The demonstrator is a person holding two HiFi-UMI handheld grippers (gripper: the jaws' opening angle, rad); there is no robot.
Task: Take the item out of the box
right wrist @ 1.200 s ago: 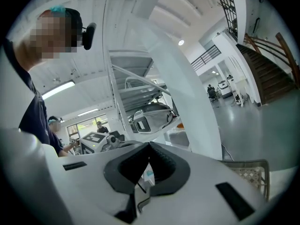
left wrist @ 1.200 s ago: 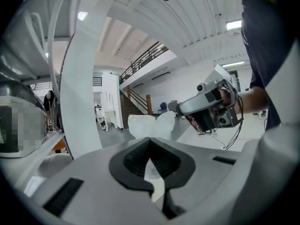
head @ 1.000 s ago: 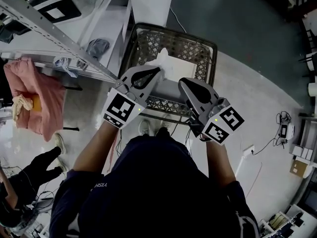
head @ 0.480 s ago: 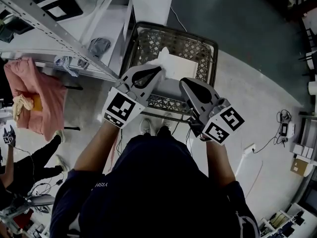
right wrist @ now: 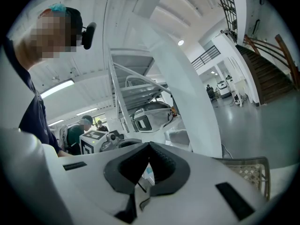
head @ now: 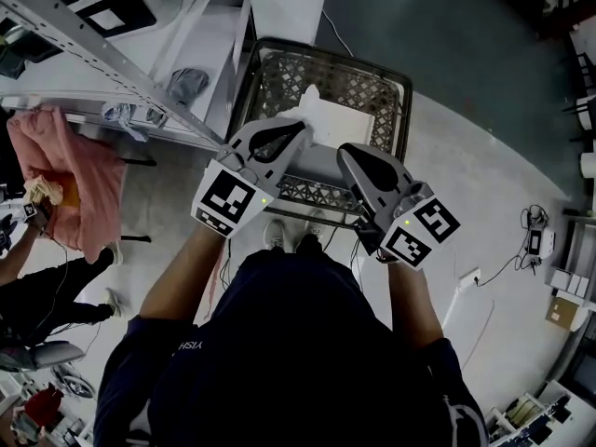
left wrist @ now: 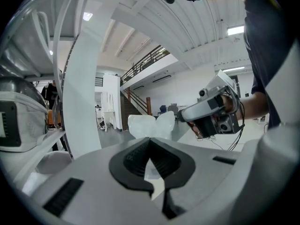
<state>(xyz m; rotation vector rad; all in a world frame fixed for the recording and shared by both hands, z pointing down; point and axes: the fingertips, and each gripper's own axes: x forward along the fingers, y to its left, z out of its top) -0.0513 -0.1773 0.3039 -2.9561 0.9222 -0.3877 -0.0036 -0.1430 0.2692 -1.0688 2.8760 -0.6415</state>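
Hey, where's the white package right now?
Head view, top centre: the white package sits inside the dark lattice basket on the floor. Its near-left edge is pinched in the left tool, and the right tool is just beside it.

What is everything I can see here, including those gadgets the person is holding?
Basket: one, dark lattice, on the floor ahead.
Plastic-wrapped item: one, white, inside the basket.
Shelf rack: one, pale metal, left of the basket.
Grey cloth: one, on the rack.
Pink cloth: one, hanging at far left.
Cables: a few, dark, on the floor at right.
Bystander: one, dark clothes, lower left.
Left gripper: one, white, jaws shut on the item's plastic.
Right gripper: one, white, jaws together over the basket's near edge; something pale shows in the gap, unclear what.
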